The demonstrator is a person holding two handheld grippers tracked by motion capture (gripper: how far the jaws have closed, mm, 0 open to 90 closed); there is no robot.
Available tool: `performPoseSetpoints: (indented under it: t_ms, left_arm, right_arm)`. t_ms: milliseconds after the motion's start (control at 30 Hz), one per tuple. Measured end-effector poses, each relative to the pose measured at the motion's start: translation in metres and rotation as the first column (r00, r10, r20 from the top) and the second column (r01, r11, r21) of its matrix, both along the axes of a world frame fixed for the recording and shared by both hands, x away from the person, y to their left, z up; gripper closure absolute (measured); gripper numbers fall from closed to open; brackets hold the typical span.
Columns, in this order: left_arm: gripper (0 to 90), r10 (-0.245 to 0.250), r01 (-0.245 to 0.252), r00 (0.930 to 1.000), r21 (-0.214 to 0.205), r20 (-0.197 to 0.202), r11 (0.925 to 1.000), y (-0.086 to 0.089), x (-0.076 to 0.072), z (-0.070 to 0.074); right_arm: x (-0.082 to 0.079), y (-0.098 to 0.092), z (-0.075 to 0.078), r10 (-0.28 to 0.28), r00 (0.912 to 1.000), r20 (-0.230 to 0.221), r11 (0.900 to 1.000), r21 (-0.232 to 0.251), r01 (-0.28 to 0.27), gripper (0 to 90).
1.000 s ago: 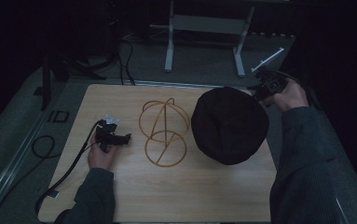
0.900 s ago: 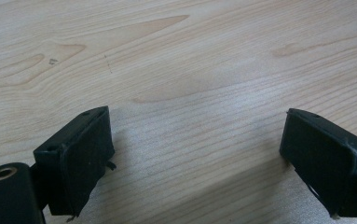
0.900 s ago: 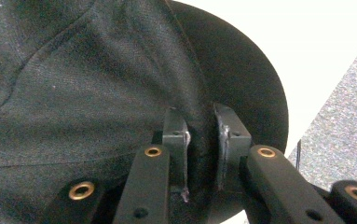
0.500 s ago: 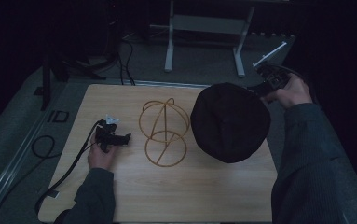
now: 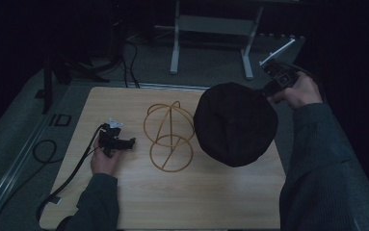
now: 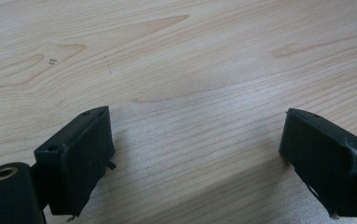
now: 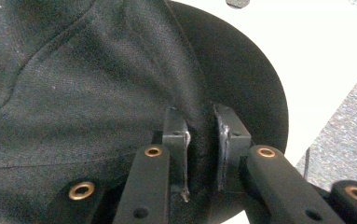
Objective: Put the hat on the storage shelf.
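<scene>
Two hands hold tongs: the right gripper (image 7: 202, 154), raised, pinches a black hat (image 5: 234, 122). Left gripper (image 6: 199, 163) rests wide open and empty on the table (image 5: 211, 202), a wire stand (image 5: 168, 136) between them.

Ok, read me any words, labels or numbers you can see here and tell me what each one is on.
"ID": dark letters on the grey surface just left of the wooden table, high view.
Nothing readable on the black hat, the wire hat stand or either gripper.

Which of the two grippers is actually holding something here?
The right gripper: its jaws pinch the edge of the black hat. The left gripper rests open over bare table, nothing between its jaws.
</scene>
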State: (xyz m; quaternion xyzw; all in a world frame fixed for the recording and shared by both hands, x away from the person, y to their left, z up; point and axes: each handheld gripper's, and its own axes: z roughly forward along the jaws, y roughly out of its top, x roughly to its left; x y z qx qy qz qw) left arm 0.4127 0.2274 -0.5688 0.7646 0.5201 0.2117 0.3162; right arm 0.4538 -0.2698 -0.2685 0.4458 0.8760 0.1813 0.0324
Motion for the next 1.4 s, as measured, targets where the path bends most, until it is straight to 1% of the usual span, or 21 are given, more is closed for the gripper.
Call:
performPoseSetpoints:
  t_ms: [33, 67, 133, 300, 533, 833, 867, 933, 967, 1033, 1067, 1167, 1200, 1233, 1267, 1300, 1400]
  left_arm:
    - [9.2, 0.0, 0.0, 1.0, 0.0, 0.0, 1.0, 0.0, 0.0, 0.0]
    - [9.2, 0.0, 0.0, 1.0, 0.0, 0.0, 1.0, 0.0, 0.0, 0.0]
    - [9.3, 0.0, 0.0, 1.0, 0.0, 0.0, 1.0, 0.0, 0.0, 0.0]
    - [9.2, 0.0, 0.0, 1.0, 0.0, 0.0, 1.0, 0.0, 0.0, 0.0]
    - [9.2, 0.0, 0.0, 1.0, 0.0, 0.0, 1.0, 0.0, 0.0, 0.0]
    - [9.3, 0.0, 0.0, 1.0, 0.0, 0.0, 1.0, 0.0, 0.0, 0.0]
    - [9.5, 0.0, 0.0, 1.0, 0.0, 0.0, 1.0, 0.0, 0.0, 0.0]
    - [9.5, 0.001, -0.001, 1.0, 0.0, 0.001, 1.0, 0.0, 0.0, 0.0]
    - [9.5, 0.0, 0.0, 1.0, 0.001, 0.0, 1.0, 0.0, 0.0, 0.0]
    - [9.6, 0.001, -0.001, 1.0, 0.0, 0.001, 1.0, 0.0, 0.0, 0.0]
    - [9.6, 0.001, -0.001, 1.0, 0.0, 0.001, 1.0, 0.0, 0.0, 0.0]
    - [9.6, 0.001, -0.001, 1.0, 0.001, 0.0, 1.0, 0.0, 0.0, 0.0]
    - [9.6, 0.001, -0.001, 1.0, 0.0, 0.001, 1.0, 0.0, 0.0, 0.0]
    - [9.6, 0.001, -0.001, 1.0, 0.0, 0.001, 1.0, 0.0, 0.0, 0.0]
    - [9.6, 0.001, -0.001, 1.0, 0.0, 0.001, 1.0, 0.0, 0.0, 0.0]
    - [9.6, 0.0, 0.0, 1.0, 0.001, 0.0, 1.0, 0.0, 0.0, 0.0]
    - [9.6, 0.0, 0.0, 1.0, 0.0, 0.001, 1.0, 0.0, 0.0, 0.0]
  right_arm:
    - [0.001, 0.001, 0.0, 0.001, 0.9999, -0.01, 0.9999, 0.017, -0.001, 77.7]
    - [0.001, 0.001, 0.0, 0.001, 0.9999, -0.01, 0.9999, 0.017, -0.001, 77.7]
    - [0.001, 0.003, 0.001, 0.003, 0.9999, -0.015, 0.9991, 0.041, -0.003, 77.7]
    - [0.003, 0.006, 0.001, -0.002, 0.9997, -0.022, 0.998, 0.063, 0.004, 77.9]
    - [0.004, 0.014, 0.003, -0.006, 0.9999, -0.01, 0.9972, 0.074, 0.007, 78.6]
    - [0.007, 0.027, 0.009, -0.001, 1.0, -0.005, 0.9969, 0.079, 0.002, 78.9]
    - [0.008, 0.031, 0.011, 0.0, 1.0, 0.004, 0.9965, 0.084, -0.001, 79.0]
    - [0.009, 0.033, 0.012, 0.003, 1.0, -0.001, 0.996, 0.089, -0.003, 79.0]
    - [0.01, 0.037, 0.013, 0.015, 0.9999, -0.001, 0.9949, 0.1, -0.014, 79.0]
    - [0.01, 0.039, 0.013, 0.02, 0.9998, -0.005, 0.9942, 0.105, -0.019, 78.9]
    - [0.011, 0.042, 0.012, 0.025, 0.9997, -0.006, 0.9936, 0.11, -0.024, 78.9]
    - [0.012, 0.046, 0.011, 0.024, 0.9996, -0.013, 0.9931, 0.115, -0.022, 78.9]
    - [0.014, 0.051, 0.011, 0.028, 0.9994, -0.02, 0.9916, 0.127, -0.026, 78.8]
    - [0.014, 0.051, 0.011, 0.028, 0.9994, -0.02, 0.9916, 0.127, -0.026, 78.8]
    - [0.015, 0.055, 0.01, 0.043, 0.9989, -0.021, 0.9897, 0.137, -0.039, 78.8]
    - [0.016, 0.057, 0.01, 0.044, 0.9989, -0.015, 0.989, 0.142, -0.042, 78.9]
    - [0.017, 0.062, 0.01, 0.051, 0.9985, -0.018, 0.9877, 0.149, -0.048, 78.9]
